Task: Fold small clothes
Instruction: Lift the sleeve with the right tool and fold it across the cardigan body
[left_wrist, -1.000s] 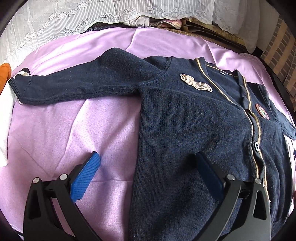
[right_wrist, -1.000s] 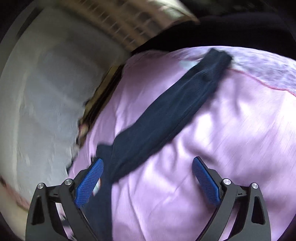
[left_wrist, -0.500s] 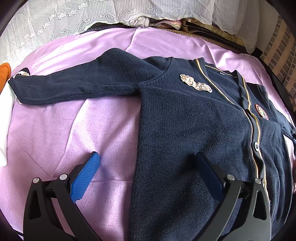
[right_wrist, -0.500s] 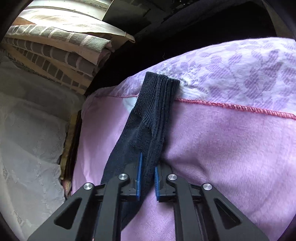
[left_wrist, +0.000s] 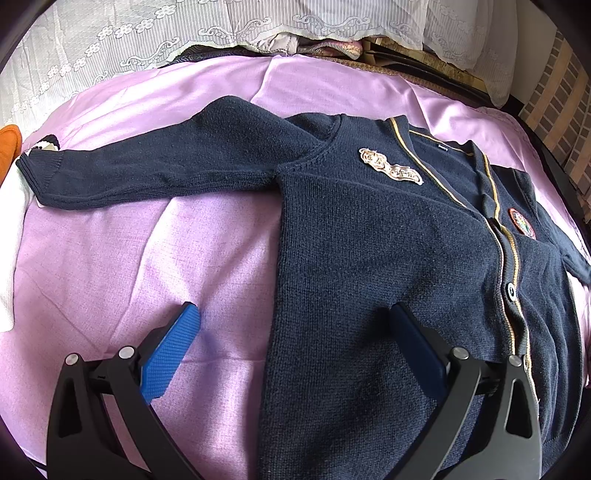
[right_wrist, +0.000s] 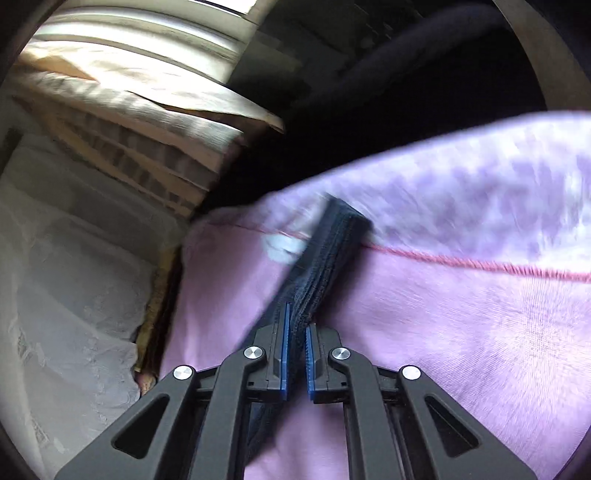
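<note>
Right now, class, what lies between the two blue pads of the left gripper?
In the left wrist view, the left gripper stands open; between its pads lie bare purple bedsheet and the side edge of the navy cardigan.

Domestic bedroom. Bed (left_wrist: 110, 236) covered in a lilac sheet (left_wrist: 155, 122), with a floral-print border and red stitched seam (right_wrist: 480, 264) at its right edge. White lace curtain (left_wrist: 110, 44) along the far side; brick wall (left_wrist: 565, 110) at far right. Folded striped bedding (right_wrist: 147, 147) stacked beside the bed.
</note>
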